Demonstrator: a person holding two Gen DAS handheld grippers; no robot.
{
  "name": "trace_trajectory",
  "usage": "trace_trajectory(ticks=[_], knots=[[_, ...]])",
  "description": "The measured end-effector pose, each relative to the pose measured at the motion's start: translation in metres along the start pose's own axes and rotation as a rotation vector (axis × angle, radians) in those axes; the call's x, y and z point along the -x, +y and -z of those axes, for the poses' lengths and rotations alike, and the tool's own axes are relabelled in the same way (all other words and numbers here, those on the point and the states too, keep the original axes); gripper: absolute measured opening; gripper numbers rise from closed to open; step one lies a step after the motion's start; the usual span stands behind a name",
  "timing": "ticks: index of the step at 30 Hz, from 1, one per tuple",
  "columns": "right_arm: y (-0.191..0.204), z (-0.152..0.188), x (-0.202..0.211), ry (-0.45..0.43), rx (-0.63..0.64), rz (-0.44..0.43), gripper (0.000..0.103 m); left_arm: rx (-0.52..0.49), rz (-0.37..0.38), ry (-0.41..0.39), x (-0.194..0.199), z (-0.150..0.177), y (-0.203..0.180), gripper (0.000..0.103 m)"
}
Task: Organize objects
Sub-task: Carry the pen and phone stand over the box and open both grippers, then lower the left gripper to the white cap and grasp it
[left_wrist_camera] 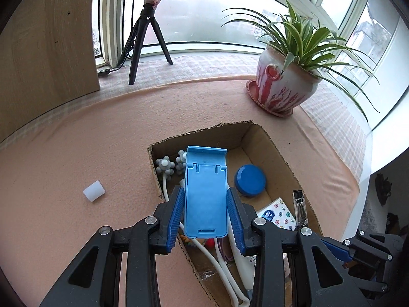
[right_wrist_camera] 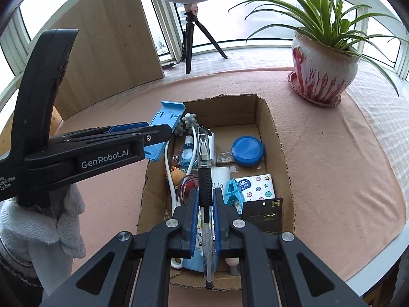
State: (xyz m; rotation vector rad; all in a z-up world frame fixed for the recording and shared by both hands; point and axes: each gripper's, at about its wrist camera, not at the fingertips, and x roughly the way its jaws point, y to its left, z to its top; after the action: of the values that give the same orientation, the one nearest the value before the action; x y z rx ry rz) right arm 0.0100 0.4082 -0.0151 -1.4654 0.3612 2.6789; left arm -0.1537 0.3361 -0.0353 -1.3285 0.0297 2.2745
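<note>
The left hand-held gripper point(left_wrist_camera: 205, 204) was clamped on a blue phone stand point(left_wrist_camera: 206, 192) above the cardboard box's point(left_wrist_camera: 278, 153) left end, while the right hand-held gripper point(right_wrist_camera: 204, 197) was clamped on a clear pen point(right_wrist_camera: 204, 168) over the box's clutter, and a small white cap point(left_wrist_camera: 94, 190) lay apart on the pink surface point(left_wrist_camera: 76, 153).

Blue phone stand point(left_wrist_camera: 206, 192), pen point(right_wrist_camera: 205, 176) above box point(right_wrist_camera: 276, 138)
</note>
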Motion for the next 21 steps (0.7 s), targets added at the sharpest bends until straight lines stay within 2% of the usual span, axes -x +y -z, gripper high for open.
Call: trace_trajectory(ticks=[4, 6, 10, 21], knots=[[-0.008, -0.003, -0.003, 0.004, -0.003, 0.004, 0.01, -0.009, 0.007, 0.011, -0.011, -0.007, -0.003, 0.039], [-0.01, -0.003, -0.003, 0.0, -0.006, -0.001, 0.011, -0.009, 0.007, 0.018, -0.015, -0.009, -0.003, 0.052], [-0.011, -0.006, -0.005, -0.004, -0.007, 0.005, 0.038, 0.011, -0.008, 0.004, -0.015, -0.012, 0.006, 0.053], [-0.009, -0.003, -0.005, 0.008, 0.003, 0.012, 0.04, 0.135, -0.111, 0.003, -0.007, -0.006, 0.086, 0.053]])
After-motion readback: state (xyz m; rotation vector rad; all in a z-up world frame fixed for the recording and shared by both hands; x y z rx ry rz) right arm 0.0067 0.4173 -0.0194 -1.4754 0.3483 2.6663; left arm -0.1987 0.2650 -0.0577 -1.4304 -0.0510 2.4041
